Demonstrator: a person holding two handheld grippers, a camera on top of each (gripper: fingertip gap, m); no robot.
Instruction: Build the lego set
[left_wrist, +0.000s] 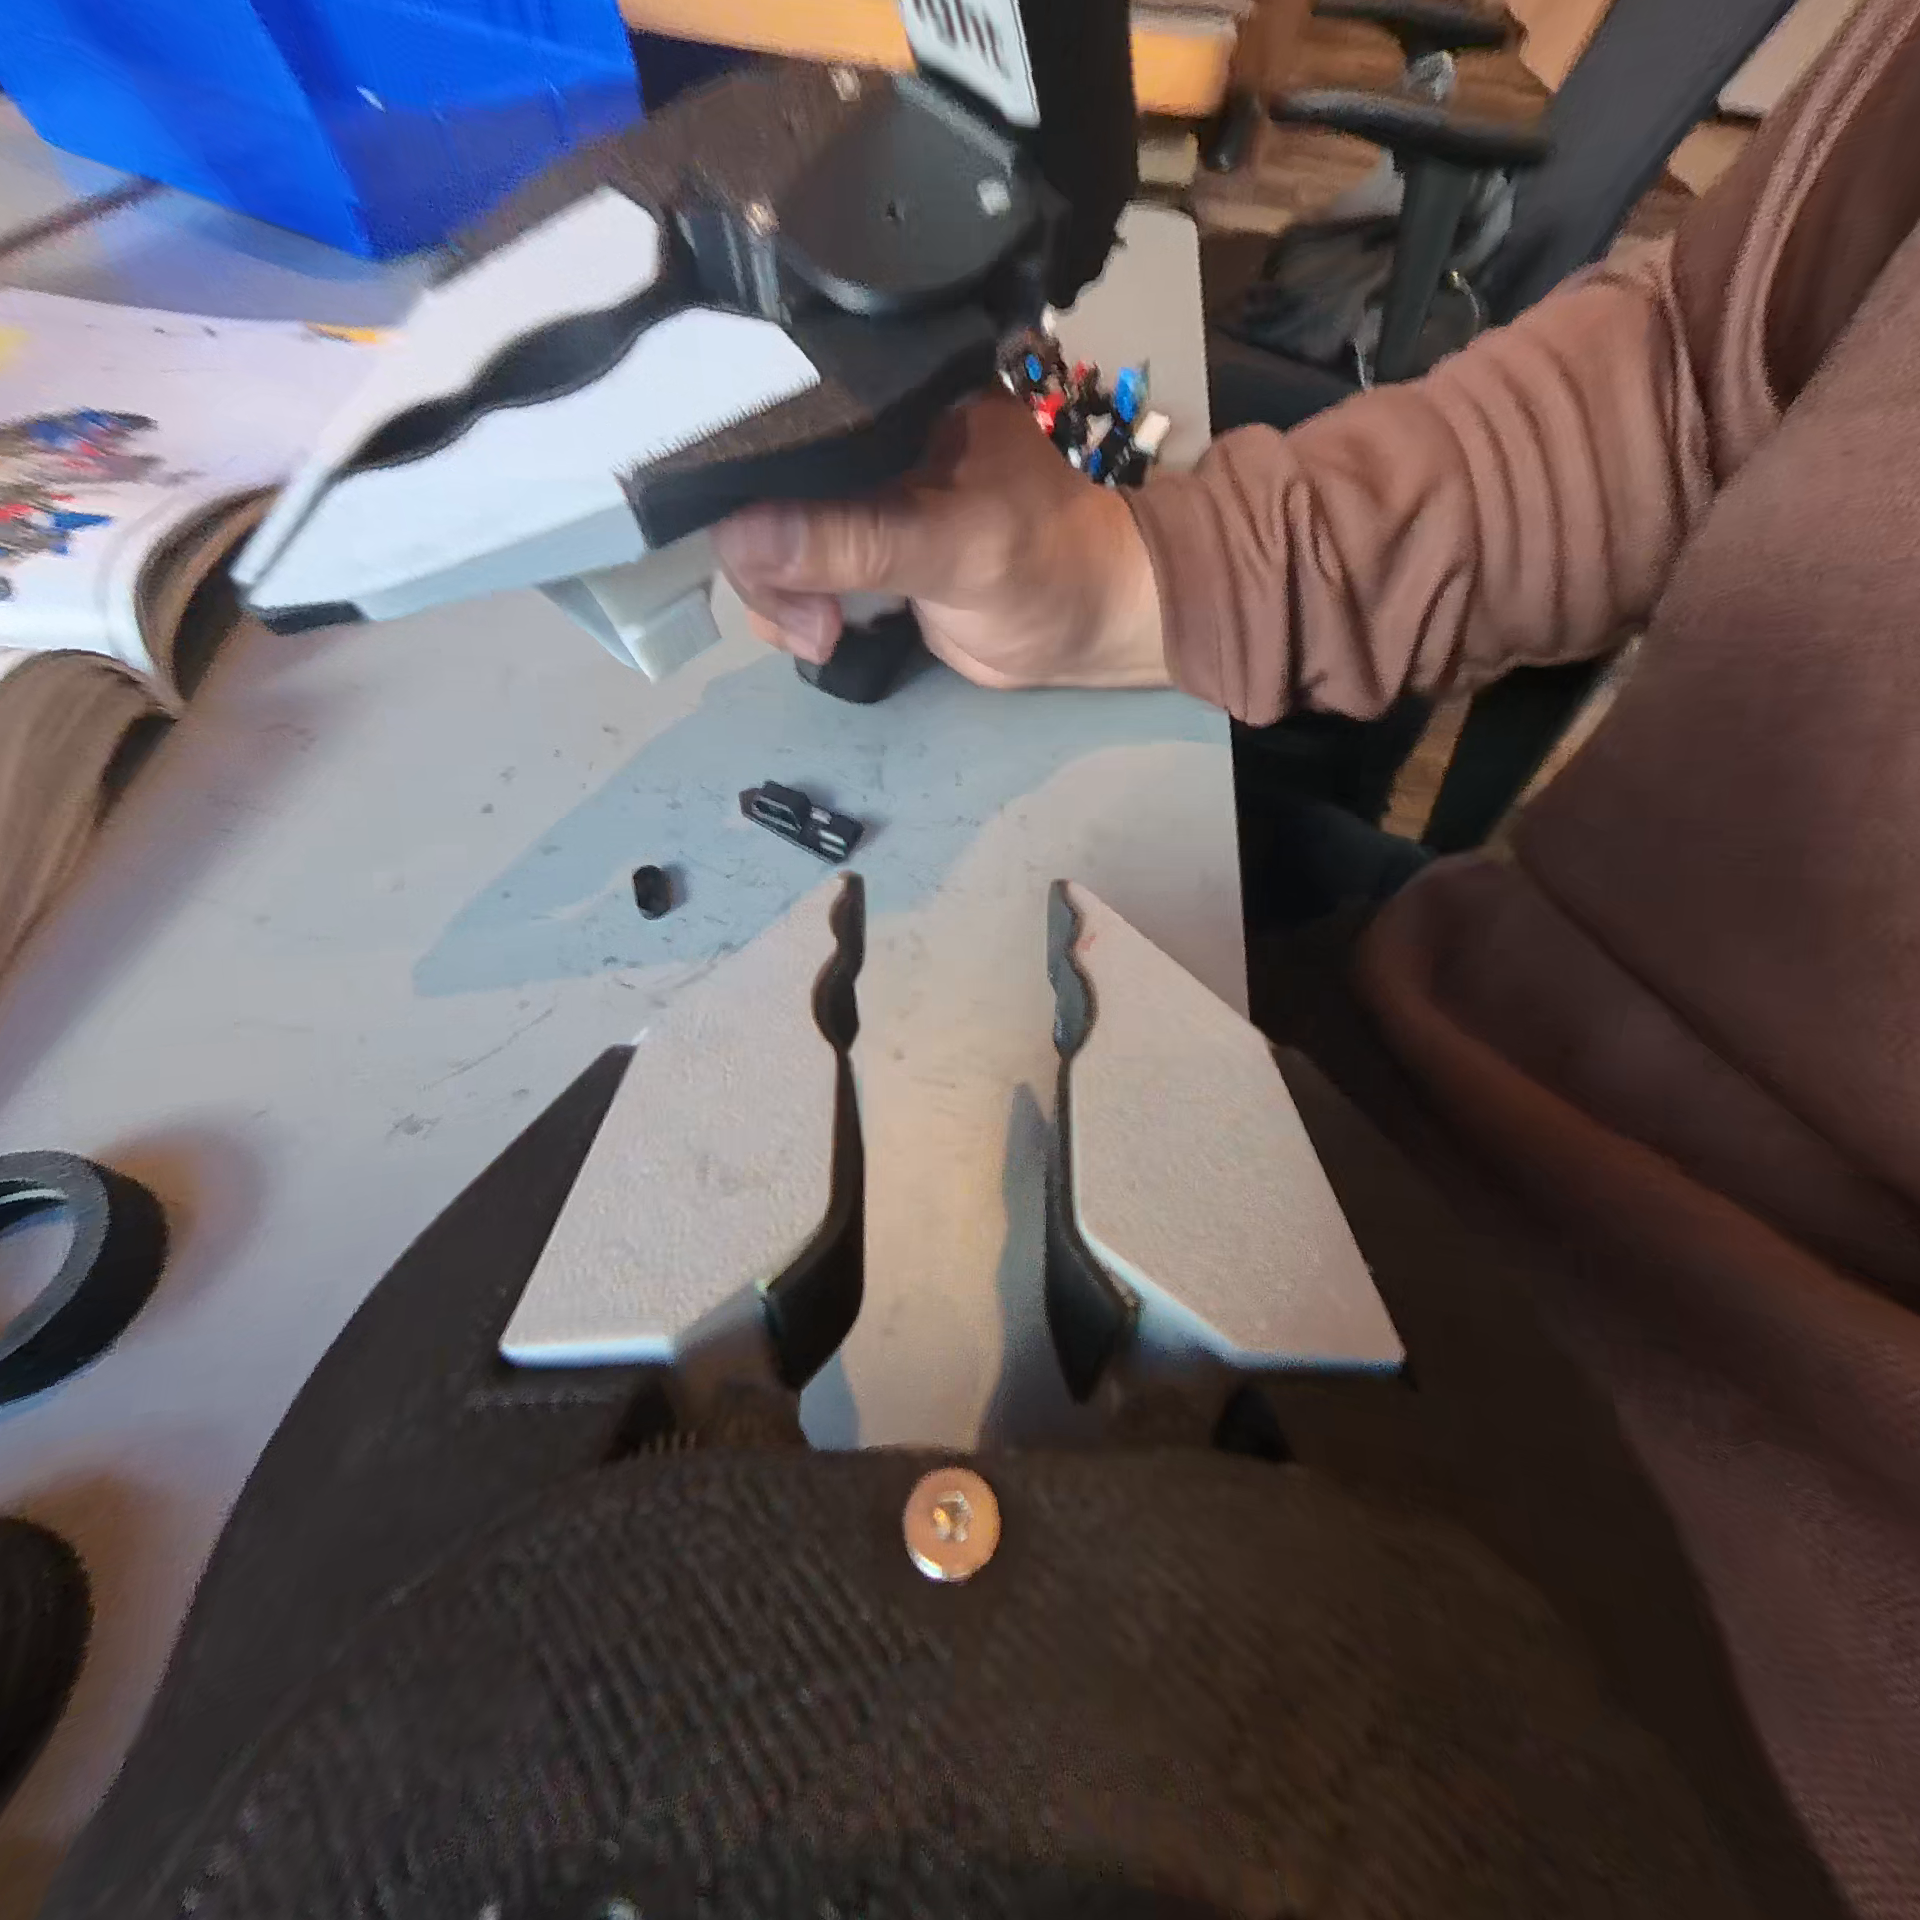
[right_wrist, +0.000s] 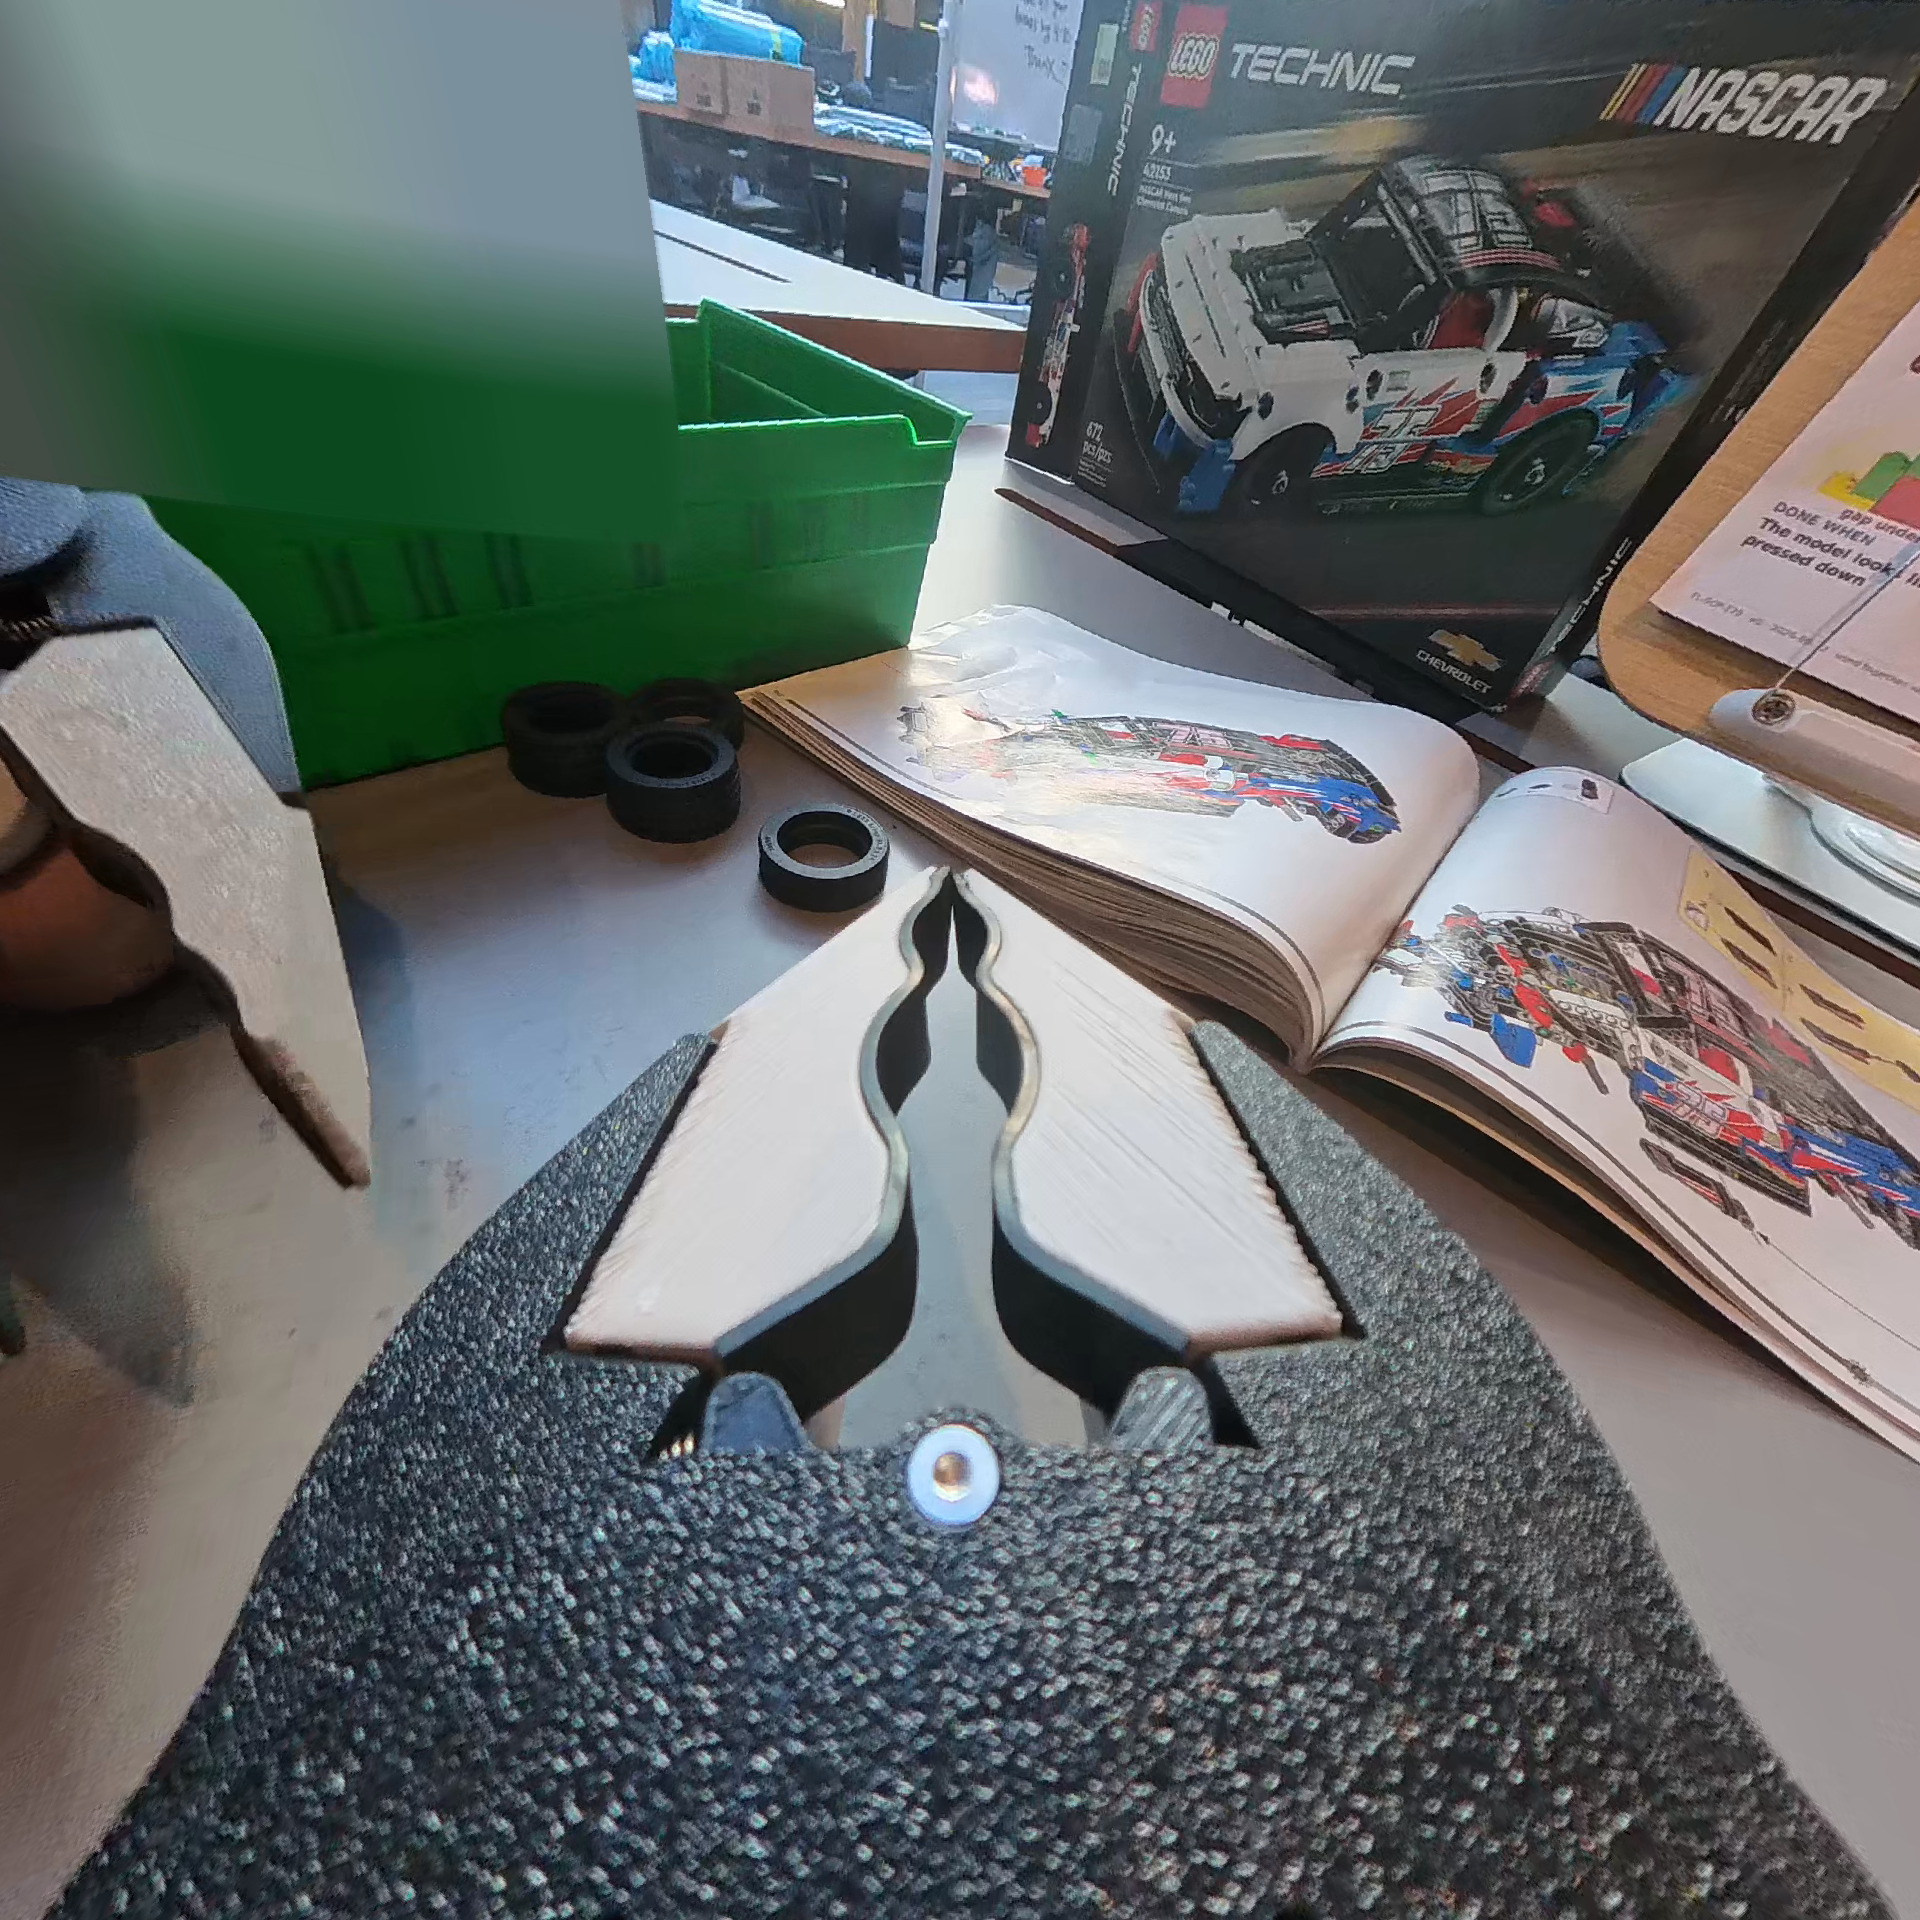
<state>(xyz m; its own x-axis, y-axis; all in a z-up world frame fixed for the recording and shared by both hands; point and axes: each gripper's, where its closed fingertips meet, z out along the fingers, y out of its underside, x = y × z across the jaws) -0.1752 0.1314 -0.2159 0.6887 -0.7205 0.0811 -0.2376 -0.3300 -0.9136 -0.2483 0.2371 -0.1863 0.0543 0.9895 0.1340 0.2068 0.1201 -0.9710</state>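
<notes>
My left gripper (left_wrist: 956, 894) is open and empty, low over the grey table (left_wrist: 312, 935). Just beyond its tips lie a flat black lego piece (left_wrist: 800, 821) and a small black connector (left_wrist: 652, 890). My right gripper (right_wrist: 951, 883) is shut, with nothing visible between its tips. It also shows in the left wrist view (left_wrist: 260, 582), held by a hand (left_wrist: 956, 561) above the table. A loose black tyre (right_wrist: 821, 857) lies just past its tips, and several more tyres (right_wrist: 623, 743) are stacked behind. The open instruction booklet (right_wrist: 1195, 810) lies to the right.
A green bin (right_wrist: 582, 582) stands at the back left and the set's box (right_wrist: 1403, 312) at the back right. A clipboard with a sheet (right_wrist: 1818, 540) stands at the far right. A blue bin (left_wrist: 312, 104) and a pile of mixed lego parts (left_wrist: 1091, 416) sit beyond the hand. My left gripper's tips are some 8 cm from the flat black lego piece (left_wrist: 800, 821). The small black connector (left_wrist: 652, 890) lies around 8 cm away from my left fingertips.
</notes>
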